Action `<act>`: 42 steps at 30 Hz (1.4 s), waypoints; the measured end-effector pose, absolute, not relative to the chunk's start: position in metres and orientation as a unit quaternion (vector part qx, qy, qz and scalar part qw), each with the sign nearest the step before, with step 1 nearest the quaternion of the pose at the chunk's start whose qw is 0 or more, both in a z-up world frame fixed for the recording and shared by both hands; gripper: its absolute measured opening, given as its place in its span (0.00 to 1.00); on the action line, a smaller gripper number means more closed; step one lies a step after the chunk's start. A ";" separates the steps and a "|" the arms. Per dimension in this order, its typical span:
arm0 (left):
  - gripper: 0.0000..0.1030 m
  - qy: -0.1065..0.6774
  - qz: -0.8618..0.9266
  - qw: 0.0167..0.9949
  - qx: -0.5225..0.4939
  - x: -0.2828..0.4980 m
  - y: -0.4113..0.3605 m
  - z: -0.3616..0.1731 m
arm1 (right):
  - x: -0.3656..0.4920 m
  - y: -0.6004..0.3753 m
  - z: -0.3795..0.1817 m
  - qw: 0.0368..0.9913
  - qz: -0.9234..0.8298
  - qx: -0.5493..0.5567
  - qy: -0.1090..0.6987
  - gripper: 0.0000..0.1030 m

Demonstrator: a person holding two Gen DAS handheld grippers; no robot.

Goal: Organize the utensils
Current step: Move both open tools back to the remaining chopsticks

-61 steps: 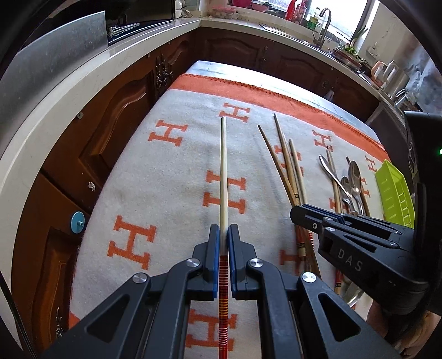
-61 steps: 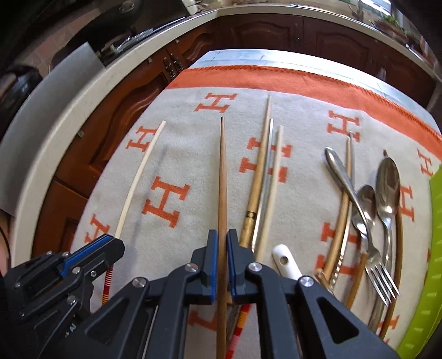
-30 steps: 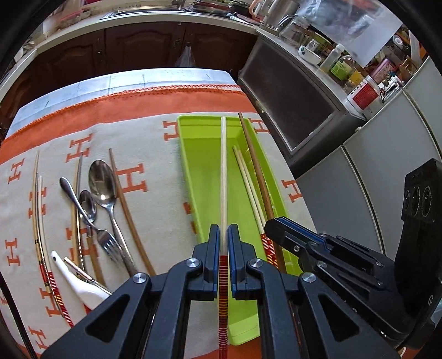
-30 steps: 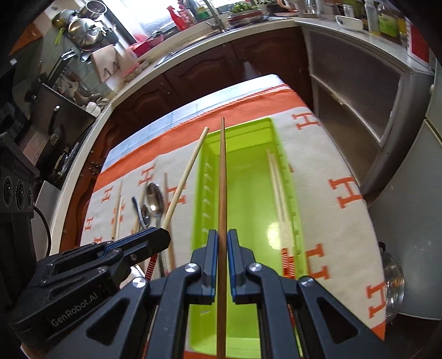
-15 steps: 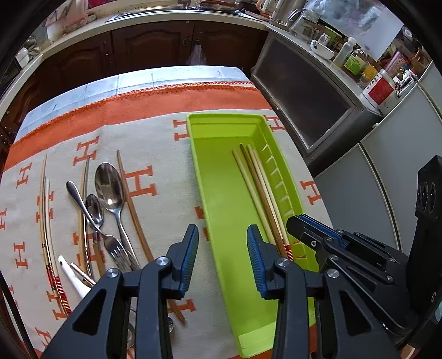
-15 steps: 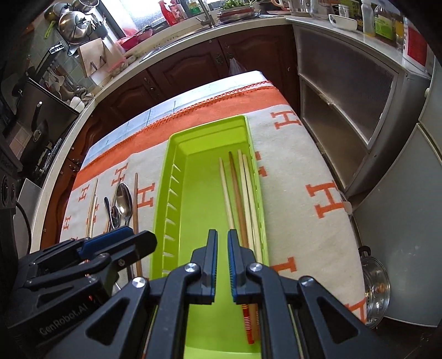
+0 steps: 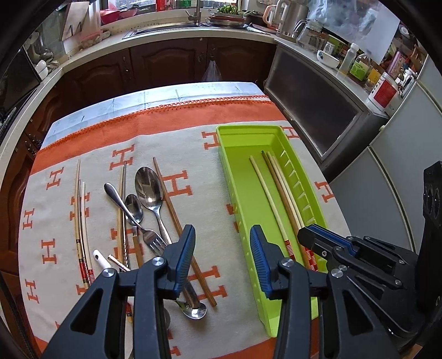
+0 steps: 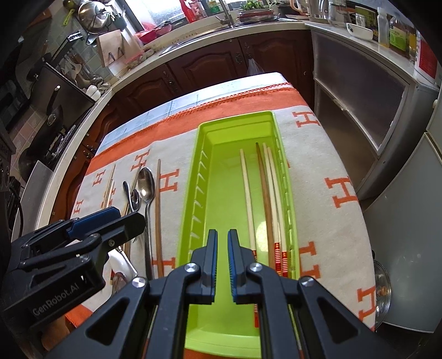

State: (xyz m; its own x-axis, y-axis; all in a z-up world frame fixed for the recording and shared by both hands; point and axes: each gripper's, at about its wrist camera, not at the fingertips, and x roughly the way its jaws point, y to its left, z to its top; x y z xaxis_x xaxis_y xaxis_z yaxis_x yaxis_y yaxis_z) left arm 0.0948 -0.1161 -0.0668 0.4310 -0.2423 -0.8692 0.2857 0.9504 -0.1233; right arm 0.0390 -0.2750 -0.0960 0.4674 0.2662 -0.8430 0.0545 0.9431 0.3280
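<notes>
A lime-green tray (image 7: pixel 229 171) (image 8: pixel 193 179) lies on the right of the orange-lettered blanket. Several chopsticks rest lengthwise in it: a pale one (image 7: pixel 269 190) (image 8: pixel 247 193), a brown one (image 7: pixel 279 182) (image 8: pixel 263 187) and two pale ones by the right wall. My left gripper (image 7: pixel 222 234) (image 8: pixel 124 218) hovers over the tray's left wall; its jaws are opening with nothing between them. My right gripper (image 8: pixel 222 234) (image 7: pixel 315 234) hangs over the tray's near end, shut and empty. Left of the tray lie spoons (image 7: pixel 147 187), a fork (image 7: pixel 149 234) and more chopsticks (image 7: pixel 80 210).
A long brown chopstick (image 7: pixel 176 218) lies between the spoons and the tray. A white-handled utensil (image 7: pixel 100 258) sits near the front left. Dark wood cabinets and a counter with a sink (image 7: pixel 193 24) ring the table. A grey cabinet (image 7: pixel 317 116) stands close on the right.
Each gripper carried a chopstick from the blanket to the tray and let it go; both now lie in the tray. The left jaws have spread apart. The right jaws stay close together.
</notes>
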 end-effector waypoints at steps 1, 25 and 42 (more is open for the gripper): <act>0.39 0.508 -0.154 0.847 0.021 0.093 -0.113 -0.065 | 0.037 -0.273 -0.095 0.842 0.066 0.156 0.512 0.07; 0.40 0.459 -0.046 0.887 -0.010 0.088 0.021 -0.020 | 0.044 -0.180 -0.071 0.826 0.157 0.119 0.528 0.07; 0.34 0.517 -0.038 0.854 -0.043 0.137 0.091 -0.116 | 0.123 -0.083 -0.103 0.789 0.221 0.127 0.559 0.14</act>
